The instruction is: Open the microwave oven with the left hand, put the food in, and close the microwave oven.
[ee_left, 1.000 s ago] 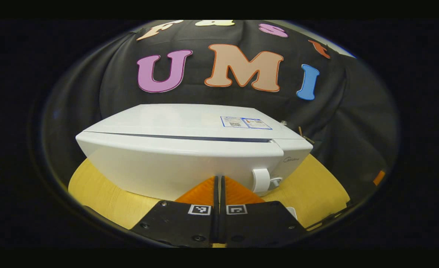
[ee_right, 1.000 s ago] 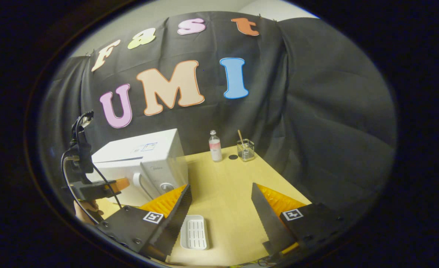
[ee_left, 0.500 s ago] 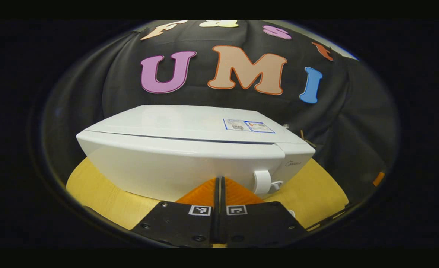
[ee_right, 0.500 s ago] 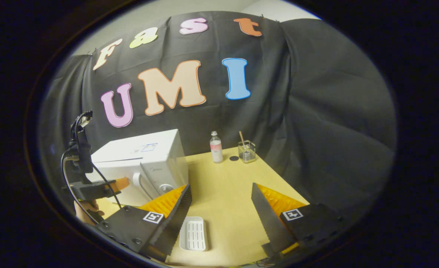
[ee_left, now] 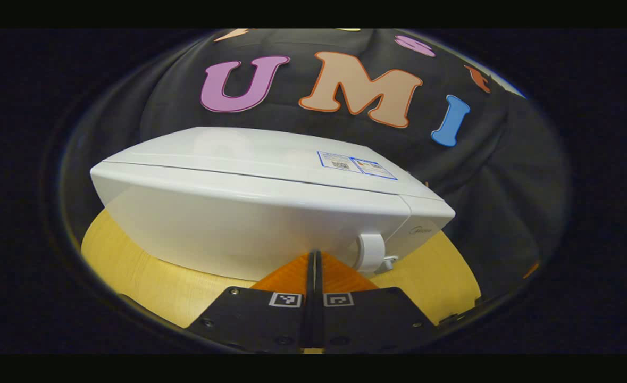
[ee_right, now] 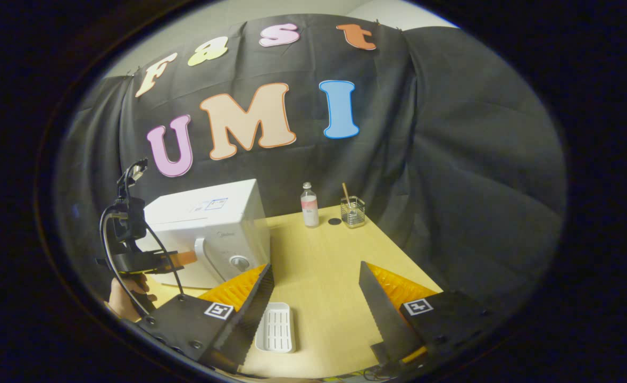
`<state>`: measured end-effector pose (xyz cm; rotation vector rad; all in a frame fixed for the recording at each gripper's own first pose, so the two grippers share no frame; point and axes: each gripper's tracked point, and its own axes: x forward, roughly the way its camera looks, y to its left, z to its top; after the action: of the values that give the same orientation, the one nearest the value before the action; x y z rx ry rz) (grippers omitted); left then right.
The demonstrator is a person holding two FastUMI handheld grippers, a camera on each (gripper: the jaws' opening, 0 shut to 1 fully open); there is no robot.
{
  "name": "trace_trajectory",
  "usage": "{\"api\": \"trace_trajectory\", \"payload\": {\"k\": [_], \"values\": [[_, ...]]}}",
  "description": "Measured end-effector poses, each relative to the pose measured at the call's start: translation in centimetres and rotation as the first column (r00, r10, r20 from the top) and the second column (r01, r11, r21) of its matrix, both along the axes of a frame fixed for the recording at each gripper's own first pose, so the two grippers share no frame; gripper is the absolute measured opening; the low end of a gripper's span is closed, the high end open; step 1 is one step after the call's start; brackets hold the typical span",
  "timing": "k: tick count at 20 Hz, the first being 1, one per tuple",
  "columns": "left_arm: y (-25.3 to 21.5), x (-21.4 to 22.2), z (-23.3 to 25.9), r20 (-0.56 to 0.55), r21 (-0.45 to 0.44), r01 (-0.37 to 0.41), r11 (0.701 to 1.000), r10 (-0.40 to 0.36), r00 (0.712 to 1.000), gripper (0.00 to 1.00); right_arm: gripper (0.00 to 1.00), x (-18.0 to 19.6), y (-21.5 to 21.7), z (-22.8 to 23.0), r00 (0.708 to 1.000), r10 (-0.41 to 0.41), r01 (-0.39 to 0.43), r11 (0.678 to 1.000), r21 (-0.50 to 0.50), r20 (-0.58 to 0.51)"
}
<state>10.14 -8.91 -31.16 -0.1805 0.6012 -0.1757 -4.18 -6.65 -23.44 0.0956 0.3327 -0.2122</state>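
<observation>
Left gripper (ee_left: 314, 266) fingers together, nosing at closed microwave oven (ee_left: 249, 213); door handle (ee_left: 370, 253) at 1 o'clock. Rigid, smooth handle: hook behind it. Right gripper (ee_right: 313, 298) apart above white tray (ee_right: 276, 328).

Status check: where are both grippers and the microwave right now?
Left gripper shut, empty, at the microwave front, beside its handle. Door closed. Right gripper open over white tray. Path unobstructed.
</observation>
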Motion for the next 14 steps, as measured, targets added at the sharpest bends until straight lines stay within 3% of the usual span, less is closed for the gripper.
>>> {"api": "trace_trajectory", "payload": {"k": [7,8,10,11,12,14], "values": [[3.1,0.1,7.7,0.205,0.083,-0.034,0.996,0.016,0.979,0.05,0.92,0.8,0.1,1.1,1.000,0.026,-0.026,1.000,-0.015,0.016],[3.8,-0.4,9.1,0.237,0.091,-0.050,0.995,0.027,0.971,0.24,0.92,1.1,0.3,1.6,0.999,0.034,-0.034,0.999,-0.016,0.024],[5.2,-1.5,11.3,0.284,0.106,-0.082,0.991,0.049,0.958,0.12,0.92,1.6,0.8,2.3,0.998,0.049,-0.049,0.999,-0.014,0.037],[6.0,-2.1,12.1,0.300,0.118,-0.105,0.987,0.065,0.952,0.31,0.92,1.9,1.2,2.7,0.997,0.058,-0.058,0.998,-0.012,0.044],[7.2,-2.8,12.9,0.318,0.137,-0.138,0.981,0.089,0.944,0.29,0.92,2.2,1.5,3.2,0.996,0.068,-0.068,0.998,-0.009,0.054],[8.9,-4.0,14.3,0.344,0.165,-0.191,0.968,0.125,0.931,0.40,0.92,2.7,2.6,4.6,0.992,0.097,-0.097,0.995,-0.008,0.078]]}}
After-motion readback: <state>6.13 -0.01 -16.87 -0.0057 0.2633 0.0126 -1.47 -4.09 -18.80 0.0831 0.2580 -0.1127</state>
